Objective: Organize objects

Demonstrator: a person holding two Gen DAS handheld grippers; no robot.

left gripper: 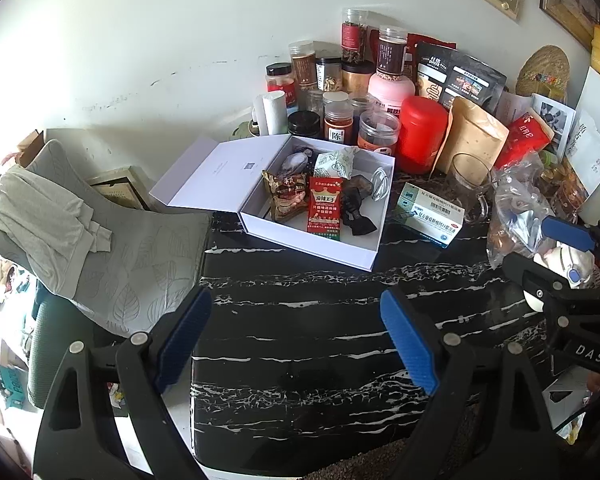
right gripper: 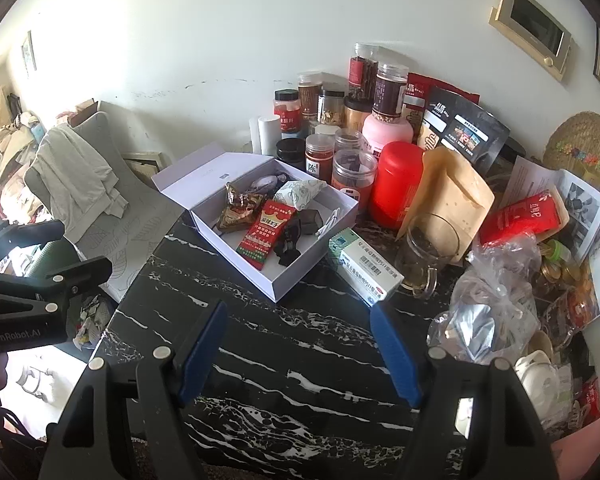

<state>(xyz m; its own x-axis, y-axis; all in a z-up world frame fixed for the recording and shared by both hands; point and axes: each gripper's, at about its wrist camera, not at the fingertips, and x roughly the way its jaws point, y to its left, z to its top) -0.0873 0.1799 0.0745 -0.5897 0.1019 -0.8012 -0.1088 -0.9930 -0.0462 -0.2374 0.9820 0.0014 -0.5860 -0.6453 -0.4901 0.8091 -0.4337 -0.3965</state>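
An open white box (left gripper: 342, 254) (right gripper: 300, 276) lies on the black marble table (left gripper: 300, 320) (right gripper: 284, 340). It holds a red snack packet (left gripper: 324, 208) (right gripper: 266, 236), a brown snack bag (left gripper: 286, 194) (right gripper: 238, 208), a black bow-shaped item (left gripper: 356, 212) (right gripper: 290, 246) and a white cable (left gripper: 382, 184) (right gripper: 330, 220). A white and green medicine box (left gripper: 430, 214) (right gripper: 364, 264) lies to the right of it. My left gripper (left gripper: 296, 336) is open and empty above the bare table in front of the box. My right gripper (right gripper: 300, 352) is open and empty too.
Jars, a red canister (left gripper: 422, 132) (right gripper: 400, 182) and pouches stand along the wall behind the box. A glass mug (left gripper: 470, 188) (right gripper: 426, 254) and a clear plastic bag (left gripper: 520, 208) (right gripper: 488, 308) sit at the right. A chair with grey cloth (left gripper: 60, 220) (right gripper: 80, 184) stands to the left.
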